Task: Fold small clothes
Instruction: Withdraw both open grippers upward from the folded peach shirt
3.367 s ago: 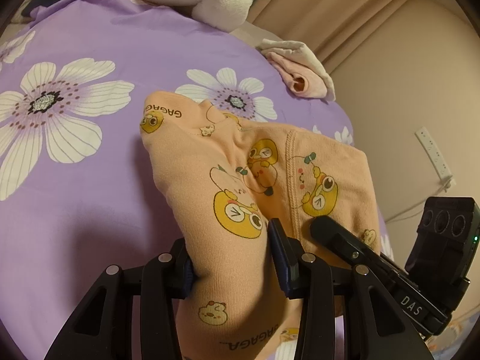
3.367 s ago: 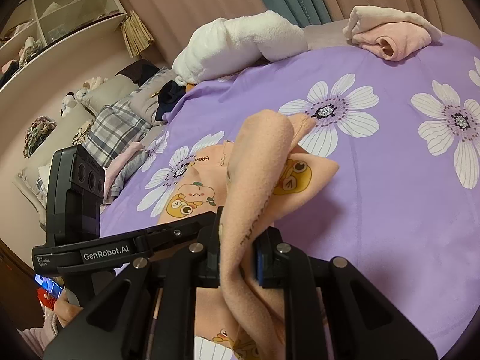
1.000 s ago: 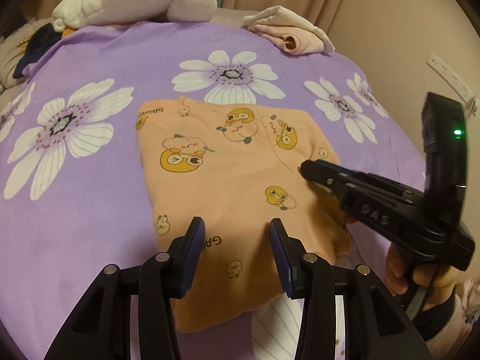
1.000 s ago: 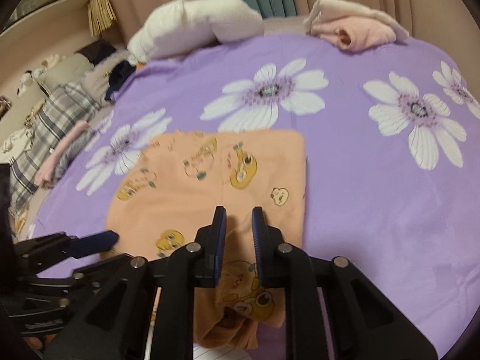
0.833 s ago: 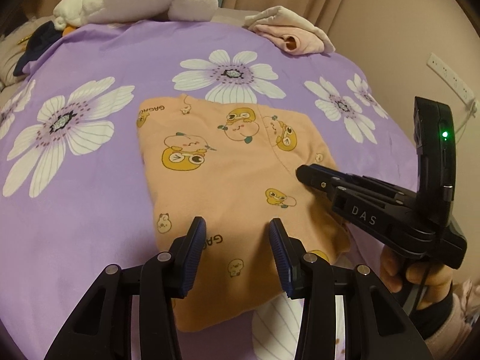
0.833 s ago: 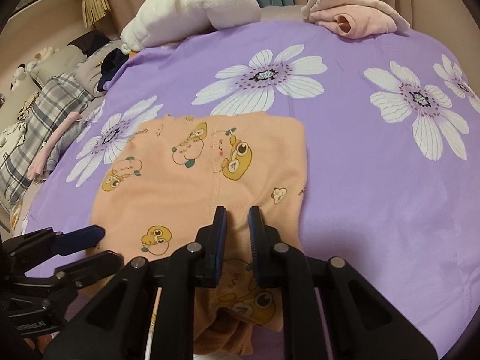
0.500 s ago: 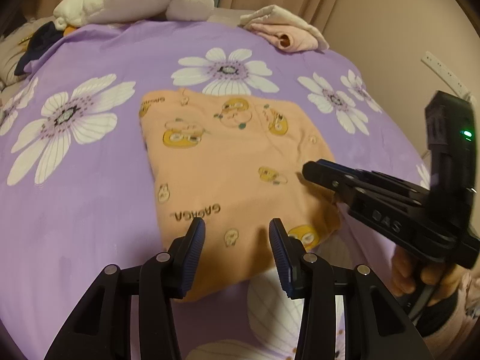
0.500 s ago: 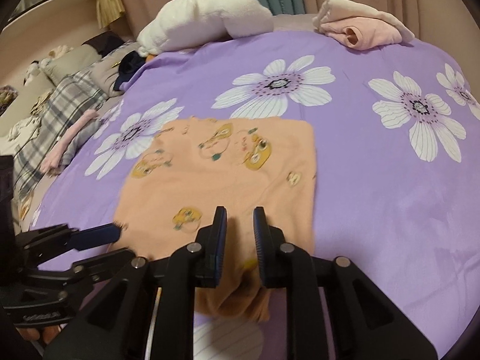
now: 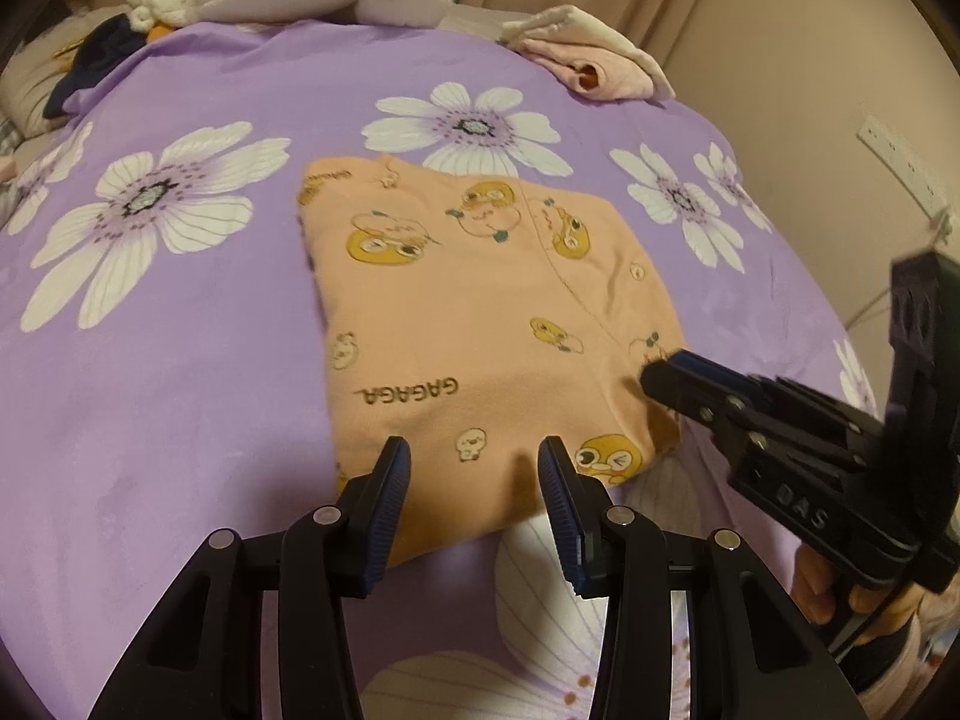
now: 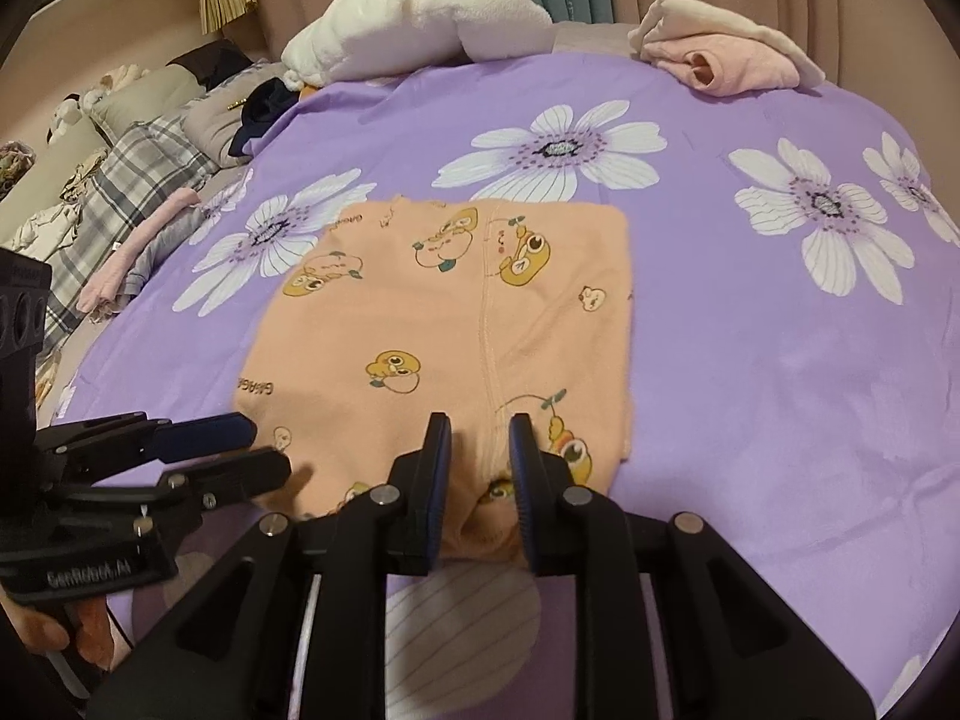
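Two grippers, left gripper (image 9: pixel 474 468) released and right gripper (image 10: pixel 480 450) opening, overhang the flat orange garment (image 10: pixel 456 324), lengthwise away.

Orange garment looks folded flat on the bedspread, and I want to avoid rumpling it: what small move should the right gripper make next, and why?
Probably back the right gripper straight off. Its jaws are opening, and the orange garment's near edge bunches between them.

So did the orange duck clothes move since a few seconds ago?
Yes. The orange duck-print garment hung bunched in both grippers above the purple flowered bedspread; now it lies flat and folded on it, free of both.
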Tool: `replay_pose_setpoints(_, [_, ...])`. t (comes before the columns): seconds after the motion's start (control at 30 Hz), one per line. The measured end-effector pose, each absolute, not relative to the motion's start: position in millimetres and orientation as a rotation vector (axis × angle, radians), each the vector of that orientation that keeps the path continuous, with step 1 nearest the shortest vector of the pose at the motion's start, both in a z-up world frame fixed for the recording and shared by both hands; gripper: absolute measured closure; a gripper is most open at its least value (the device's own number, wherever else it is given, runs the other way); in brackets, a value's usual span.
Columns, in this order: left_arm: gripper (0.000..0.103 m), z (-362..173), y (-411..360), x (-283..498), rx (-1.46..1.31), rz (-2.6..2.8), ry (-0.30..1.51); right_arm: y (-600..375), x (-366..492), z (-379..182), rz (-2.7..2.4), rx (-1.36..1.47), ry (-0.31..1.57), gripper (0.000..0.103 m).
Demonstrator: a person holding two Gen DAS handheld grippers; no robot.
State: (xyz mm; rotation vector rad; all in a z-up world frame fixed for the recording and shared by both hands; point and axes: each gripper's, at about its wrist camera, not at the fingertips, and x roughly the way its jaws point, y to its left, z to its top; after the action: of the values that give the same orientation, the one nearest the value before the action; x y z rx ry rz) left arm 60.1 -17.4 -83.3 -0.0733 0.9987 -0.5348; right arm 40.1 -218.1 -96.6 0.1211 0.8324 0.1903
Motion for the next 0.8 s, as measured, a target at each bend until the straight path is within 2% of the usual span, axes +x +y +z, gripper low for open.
replay_pose_setpoints(0.03, [0.059,-80.8,-15.4,59.4,-0.075,-0.526,0.999,-218.4,37.6,-94.0,0.187,0.121,0.829,0.074])
replay_pose_setpoints(0.1, [0.049,-75.3,-11.2,59.7,-0.079,-0.499,0.999,-220.0,31.7,-87.4,0.170,0.122,0.816,0.057])
replay_pose_setpoints(0.13, [0.037,-72.1,-9.3,59.2,-0.083,-0.496,0.994,-220.8,29.3,-84.0,0.164,0.123,0.808,0.051])
replay_pose_setpoints(0.17, [0.031,-69.0,-7.7,58.4,-0.086,-0.493,0.989,-221.3,26.3,-79.9,0.157,0.122,0.797,0.050])
replay_pose_setpoints(0.23, [0.031,-62.0,-5.1,56.4,-0.085,-0.485,0.977,-222.0,21.5,-71.9,0.146,0.118,0.779,0.043])
replay_pose_setpoints(0.4, [0.028,-47.4,-4.4,52.0,-0.063,-0.470,0.966,-226.1,9.6,-53.1,0.127,0.125,0.743,0.032])
replay_pose_setpoints(0.47, [0.017,-42.1,-4.4,49.8,-0.051,-0.454,0.957,-227.3,6.3,-47.6,0.121,0.130,0.733,0.029])
replay_pose_setpoints(0.57, [0.008,-35.0,-1.9,47.5,-0.046,-0.425,0.941,-228.6,0.6,-40.1,0.117,0.134,0.719,0.025])
replay_pose_setpoints(0.8, [0.006,-25.3,-0.4,45.9,-0.009,-0.343,0.930,-229.3,-9.0,-28.5,0.119,0.135,0.701,0.010])
